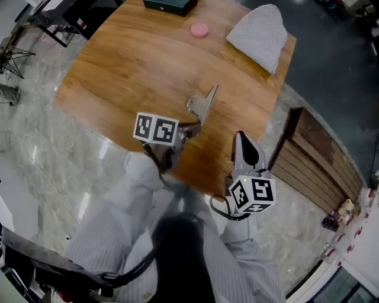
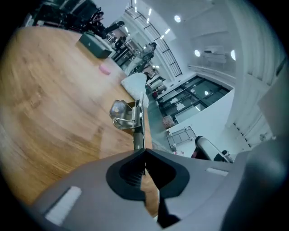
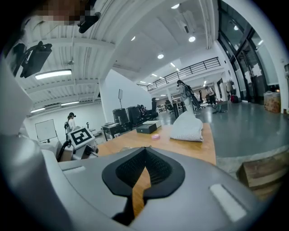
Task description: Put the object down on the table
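Jaws of left gripper clamp metal clip over table.

A wooden table stands on pale marble floor beside a slatted bench, under ceiling lights.

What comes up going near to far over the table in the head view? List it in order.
metal clip → pink disc → dark box. The striped cloth is left out because it lies level with the disc.
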The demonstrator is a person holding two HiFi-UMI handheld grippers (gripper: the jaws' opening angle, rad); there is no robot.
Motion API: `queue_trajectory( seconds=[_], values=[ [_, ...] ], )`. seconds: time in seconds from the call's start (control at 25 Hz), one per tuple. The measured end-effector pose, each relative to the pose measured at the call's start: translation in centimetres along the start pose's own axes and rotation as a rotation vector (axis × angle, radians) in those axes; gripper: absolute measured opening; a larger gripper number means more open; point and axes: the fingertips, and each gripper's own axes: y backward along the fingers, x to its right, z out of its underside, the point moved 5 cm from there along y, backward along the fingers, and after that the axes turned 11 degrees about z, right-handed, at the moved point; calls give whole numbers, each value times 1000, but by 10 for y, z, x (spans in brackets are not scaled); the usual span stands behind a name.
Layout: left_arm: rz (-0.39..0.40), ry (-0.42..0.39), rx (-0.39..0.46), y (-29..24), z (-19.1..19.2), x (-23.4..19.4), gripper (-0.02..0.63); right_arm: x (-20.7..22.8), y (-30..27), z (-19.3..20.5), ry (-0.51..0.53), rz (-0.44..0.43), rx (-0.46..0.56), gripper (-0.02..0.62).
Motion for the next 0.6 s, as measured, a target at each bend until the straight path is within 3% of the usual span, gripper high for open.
queue_trajectory(
  seconds=[0.2, 0.6],
  values=[
    [-33, 106, -69, -14, 12, -40, 3, 8, -6, 21, -33, 11, -64, 14],
    [-64, 204, -108, -30, 22, -72, 3, 13, -25, 35, -61, -12, -115, 14]
  ],
)
